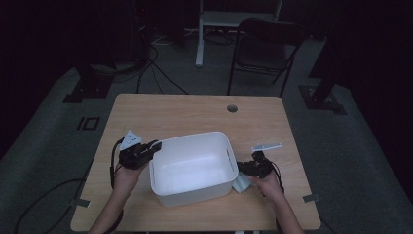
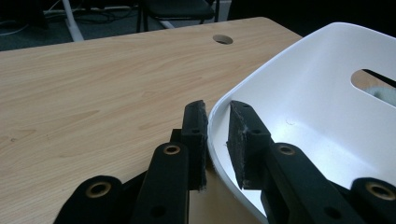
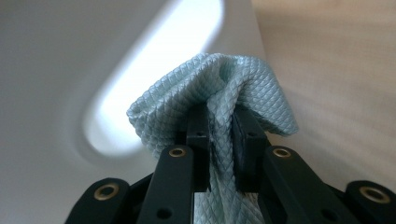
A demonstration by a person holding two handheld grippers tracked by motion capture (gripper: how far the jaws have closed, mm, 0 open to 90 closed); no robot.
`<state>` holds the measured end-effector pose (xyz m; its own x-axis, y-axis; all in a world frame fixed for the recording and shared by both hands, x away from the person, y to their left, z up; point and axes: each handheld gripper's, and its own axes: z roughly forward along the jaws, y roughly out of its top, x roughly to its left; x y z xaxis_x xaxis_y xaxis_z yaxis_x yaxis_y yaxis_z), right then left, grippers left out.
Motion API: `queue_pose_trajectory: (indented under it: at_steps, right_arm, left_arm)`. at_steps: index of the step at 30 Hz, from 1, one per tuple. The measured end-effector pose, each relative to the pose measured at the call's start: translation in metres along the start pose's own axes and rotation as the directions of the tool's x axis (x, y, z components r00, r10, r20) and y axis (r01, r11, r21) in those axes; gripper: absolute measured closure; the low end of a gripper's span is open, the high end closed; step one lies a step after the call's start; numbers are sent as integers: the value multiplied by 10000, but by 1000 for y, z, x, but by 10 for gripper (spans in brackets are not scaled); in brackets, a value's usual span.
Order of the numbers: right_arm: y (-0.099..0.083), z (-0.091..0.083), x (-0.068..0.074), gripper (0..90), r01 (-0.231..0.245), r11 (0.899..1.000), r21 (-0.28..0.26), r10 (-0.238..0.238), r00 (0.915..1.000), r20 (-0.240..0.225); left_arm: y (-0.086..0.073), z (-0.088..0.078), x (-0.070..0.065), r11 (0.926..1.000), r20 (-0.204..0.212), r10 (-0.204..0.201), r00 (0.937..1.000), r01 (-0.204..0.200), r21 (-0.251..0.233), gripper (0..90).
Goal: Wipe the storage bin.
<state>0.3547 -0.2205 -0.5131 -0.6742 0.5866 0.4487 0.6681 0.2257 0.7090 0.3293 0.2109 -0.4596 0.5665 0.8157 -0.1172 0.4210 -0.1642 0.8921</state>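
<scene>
Two claws: both at the tub (image 1: 190, 168)
Left claw (image 2: 217, 122): spread apart over the tub's left rim
Right claw (image 3: 223, 122): pinching the cloth (image 3: 219, 86), right of the tub

The white tub (image 1: 191, 168) fills the table's (image 1: 160, 112) near middle; the far half lies open.
</scene>
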Motion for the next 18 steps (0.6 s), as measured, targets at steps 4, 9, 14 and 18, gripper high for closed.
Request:
queue_pose_trajectory:
  at_steps: [4, 9, 14, 18]
  right_arm:
    - [3, 3, -1, 796, 123, 9998, 136, -124, 9999, 109]
    - [-3, 13, -9, 796, -375, 9987, 357, 370, 9992, 136]
    - [8, 4, -8, 795, -410, 9991, -146, 407, 9990, -192]
    - [15, 5, -5, 796, -16, 10000, -44, 17, 9997, 241]
  left_arm:
    - [0, 0, -1, 10000, -70, -58, 10000, 58, -19, 771]
    - [0, 0, 0, 10000, -45, -39, 10000, 39, -14, 771]
    - [0, 1, -1, 10000, 3, -17, 10000, 17, -3, 771]
    - [0, 1, -1, 10000, -38, -22, 10000, 22, -11, 771]
